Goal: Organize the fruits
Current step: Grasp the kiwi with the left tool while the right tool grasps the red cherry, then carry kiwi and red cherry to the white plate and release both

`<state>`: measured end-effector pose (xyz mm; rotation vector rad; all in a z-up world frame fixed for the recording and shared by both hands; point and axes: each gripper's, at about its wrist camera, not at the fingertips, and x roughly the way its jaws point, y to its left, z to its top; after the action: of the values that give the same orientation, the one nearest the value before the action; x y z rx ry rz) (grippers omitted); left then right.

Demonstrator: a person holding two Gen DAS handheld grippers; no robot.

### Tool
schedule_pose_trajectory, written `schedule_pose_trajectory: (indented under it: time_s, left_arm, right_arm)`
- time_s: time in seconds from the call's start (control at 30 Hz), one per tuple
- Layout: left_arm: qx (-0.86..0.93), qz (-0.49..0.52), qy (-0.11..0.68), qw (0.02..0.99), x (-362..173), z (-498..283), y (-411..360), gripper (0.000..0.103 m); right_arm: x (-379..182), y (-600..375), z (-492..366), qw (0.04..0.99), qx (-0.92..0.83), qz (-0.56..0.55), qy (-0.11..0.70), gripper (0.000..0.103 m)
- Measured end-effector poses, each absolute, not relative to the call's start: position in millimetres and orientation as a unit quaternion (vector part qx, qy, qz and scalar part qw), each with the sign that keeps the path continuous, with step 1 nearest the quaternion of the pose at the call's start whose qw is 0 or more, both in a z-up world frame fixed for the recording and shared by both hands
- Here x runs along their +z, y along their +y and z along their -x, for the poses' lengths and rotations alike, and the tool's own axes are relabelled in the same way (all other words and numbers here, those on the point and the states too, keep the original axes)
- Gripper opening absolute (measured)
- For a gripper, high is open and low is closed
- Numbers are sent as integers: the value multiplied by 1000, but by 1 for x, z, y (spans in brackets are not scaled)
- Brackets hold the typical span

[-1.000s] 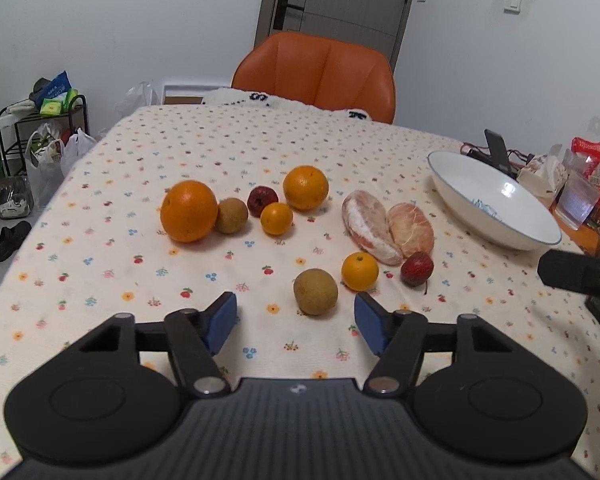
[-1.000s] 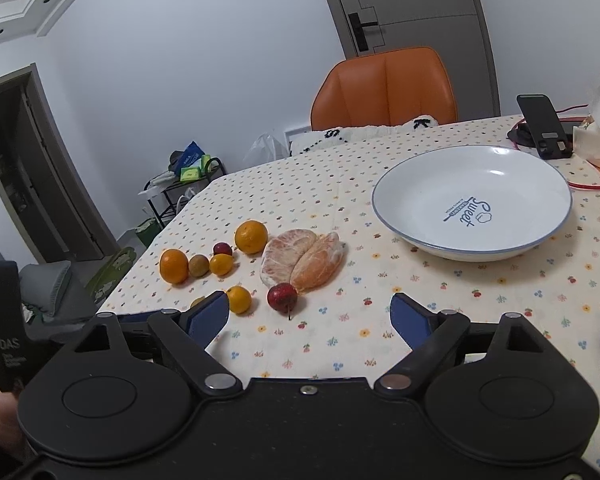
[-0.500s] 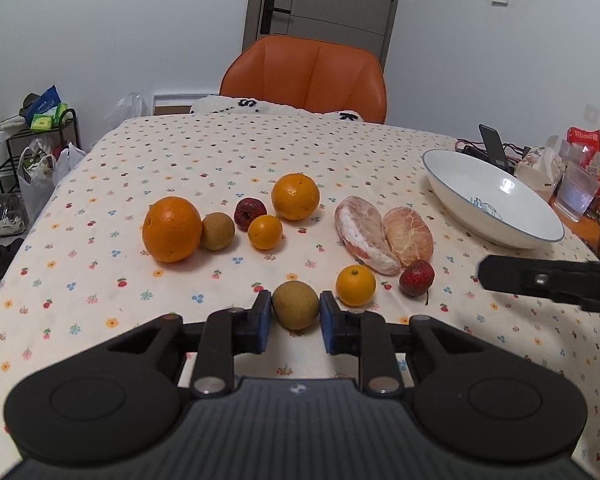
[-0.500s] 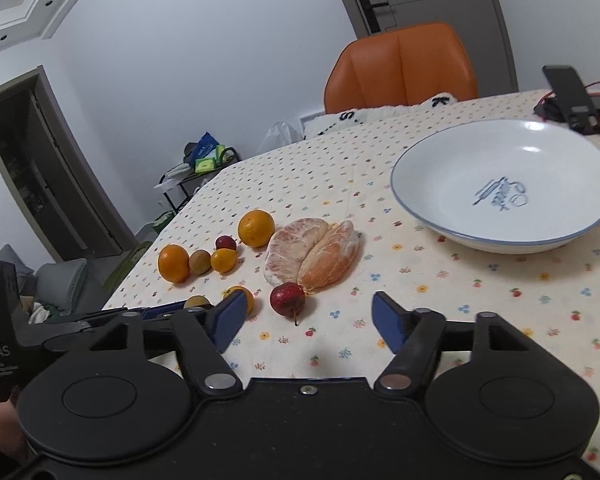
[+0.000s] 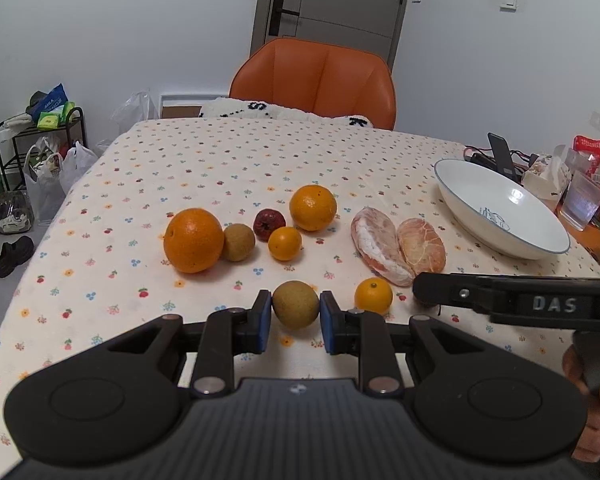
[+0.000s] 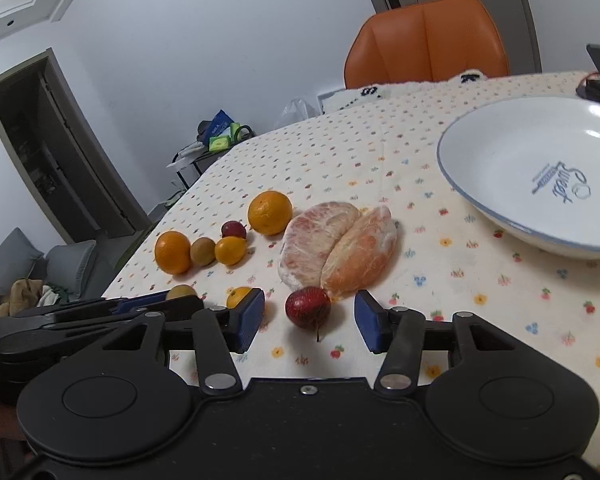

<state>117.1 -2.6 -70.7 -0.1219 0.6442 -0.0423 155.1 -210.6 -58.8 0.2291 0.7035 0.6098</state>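
Currently, fruit lies scattered on a floral tablecloth covering the table. Toward the left edge sits a large orange, touching a brown round fruit. Next come a dark red fruit, a small orange in front of it, and a second large orange behind.

Near the front edge, the left gripper has its blue pads closed against both sides of a brownish-green fruit; whether the fruit is lifted off the cloth cannot be told. Just beside it to the right rests a small tangerine.

Further right, two peeled pomelo segments lie side by side, touching. In front of them a red fruit with a stem sits on the cloth between the fingers of the right gripper, which is spread wide, neither pad touching the fruit.

By the right edge stands a white bowl, holding nothing, well apart from the fruit.
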Motion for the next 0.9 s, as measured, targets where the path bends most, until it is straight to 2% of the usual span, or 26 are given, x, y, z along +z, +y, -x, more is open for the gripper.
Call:
schedule_pose_trajectory:
  time_s: [0.03,0.17,0.9]
  left_arm:
    - [-20,59,316,947,-69,-117,-3,24]
    - [-15,61,308,949,-63,-115,-1,24]
    - [-54,63,270,959,-35,-90,-29,24]
  right_arm:
    - [-59,-210,-156,888,293,-108,338,48]
    - [-60,-210,-159,886,293,-103,344,24]
    - [-24,-255,-112,910,271,-112,292,23]
